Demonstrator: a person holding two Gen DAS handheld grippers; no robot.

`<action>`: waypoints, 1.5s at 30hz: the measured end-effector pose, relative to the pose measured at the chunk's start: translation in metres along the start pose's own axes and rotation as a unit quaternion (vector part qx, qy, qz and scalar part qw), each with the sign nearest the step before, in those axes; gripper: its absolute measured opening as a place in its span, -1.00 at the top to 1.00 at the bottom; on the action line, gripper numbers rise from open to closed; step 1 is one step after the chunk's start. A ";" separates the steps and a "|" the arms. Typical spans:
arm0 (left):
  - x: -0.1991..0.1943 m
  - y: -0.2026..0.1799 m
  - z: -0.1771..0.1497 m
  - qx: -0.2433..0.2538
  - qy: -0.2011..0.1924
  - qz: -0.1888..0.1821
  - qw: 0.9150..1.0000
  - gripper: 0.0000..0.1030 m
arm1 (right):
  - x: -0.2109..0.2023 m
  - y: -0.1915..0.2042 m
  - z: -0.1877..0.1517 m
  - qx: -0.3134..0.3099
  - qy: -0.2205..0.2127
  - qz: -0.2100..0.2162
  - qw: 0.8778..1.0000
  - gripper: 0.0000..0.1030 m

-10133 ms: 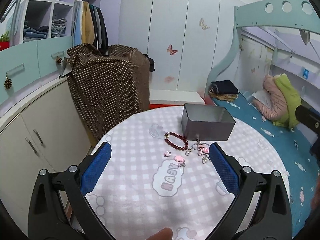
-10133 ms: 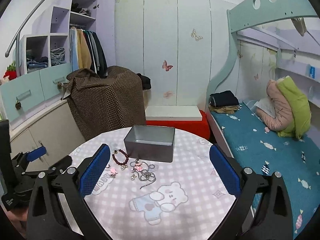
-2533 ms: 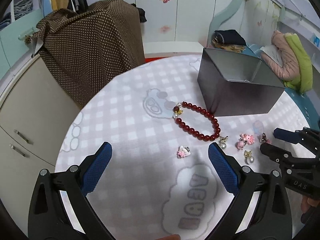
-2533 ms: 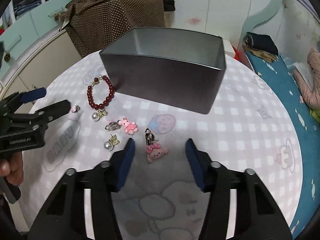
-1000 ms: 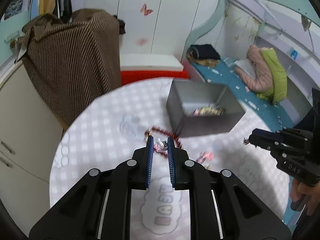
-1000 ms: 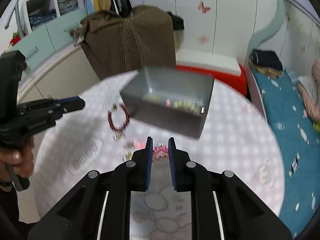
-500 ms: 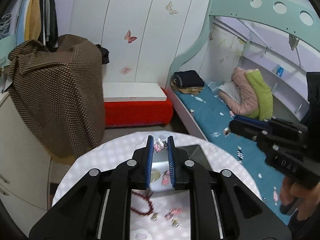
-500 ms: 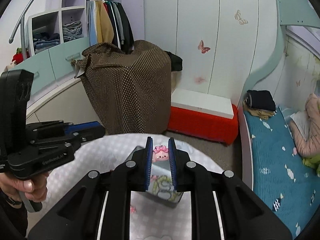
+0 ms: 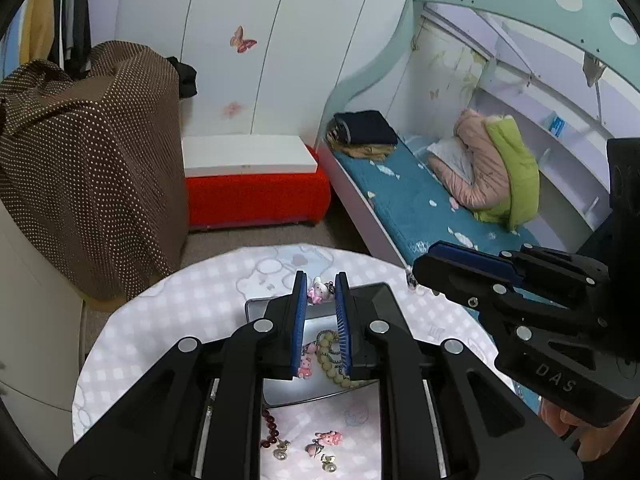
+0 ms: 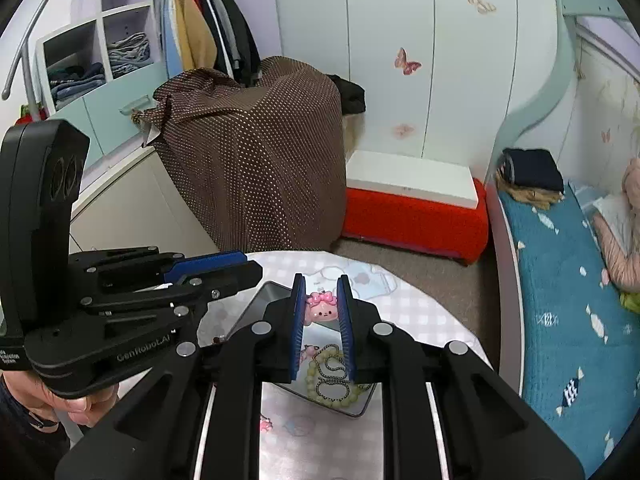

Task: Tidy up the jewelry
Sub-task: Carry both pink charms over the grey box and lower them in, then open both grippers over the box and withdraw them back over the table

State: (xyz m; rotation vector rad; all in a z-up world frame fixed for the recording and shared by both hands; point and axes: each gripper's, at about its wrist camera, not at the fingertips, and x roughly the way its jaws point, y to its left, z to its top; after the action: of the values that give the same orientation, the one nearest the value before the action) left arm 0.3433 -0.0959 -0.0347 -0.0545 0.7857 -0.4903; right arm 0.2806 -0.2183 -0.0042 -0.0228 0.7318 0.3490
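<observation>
My left gripper (image 9: 321, 289) is shut on a small white kitty charm (image 9: 318, 289) and holds it above the grey metal box (image 9: 256, 306). My right gripper (image 10: 321, 306) is shut on a pink bear charm (image 10: 321, 308) above the same box (image 10: 260, 304). Inside the box lie a pale green bead bracelet (image 10: 332, 394), a chain and small pink charms (image 9: 306, 362). On the table in front of the box stay a dark red bead bracelet (image 9: 269, 430), pink charms (image 9: 330, 438) and pearl earrings (image 9: 281, 454).
The round table (image 9: 160, 320) has a pink checked cloth. A brown dotted cover (image 9: 88, 168) stands at the far left, a red and white bench (image 9: 252, 184) behind, and a bed with a blue sheet (image 9: 420, 208) at the right.
Both grippers shut on charms a second ago and lifted them. They have now come down and in over the open box, closer together.
</observation>
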 end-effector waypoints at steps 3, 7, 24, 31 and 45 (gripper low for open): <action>0.004 0.003 -0.002 -0.003 0.004 0.004 1.000 0.46 | 0.003 -0.006 -0.002 0.015 0.004 0.005 1.000 0.71; 0.000 0.008 -0.002 -0.014 -0.009 0.016 1.000 -0.17 | 0.004 -0.011 -0.004 0.030 0.007 0.012 0.999 0.52; -0.072 0.037 -0.022 -0.043 -0.094 0.130 0.986 -0.88 | -0.017 -0.033 -0.008 0.100 -0.053 -0.014 0.993 -0.86; -0.101 0.035 -0.036 -0.040 -0.115 0.161 0.979 -0.88 | -0.035 -0.022 -0.014 0.095 -0.070 -0.020 0.993 -0.86; -0.147 0.025 -0.061 -0.028 -0.142 0.209 0.967 -0.88 | -0.072 0.020 -0.045 0.070 -0.101 -0.056 0.991 -0.86</action>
State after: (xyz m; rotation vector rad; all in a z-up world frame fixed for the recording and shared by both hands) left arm 0.2227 -0.0006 0.0135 -0.0106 0.5086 -0.0556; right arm 0.1948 -0.2275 0.0118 0.1026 0.5502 0.1877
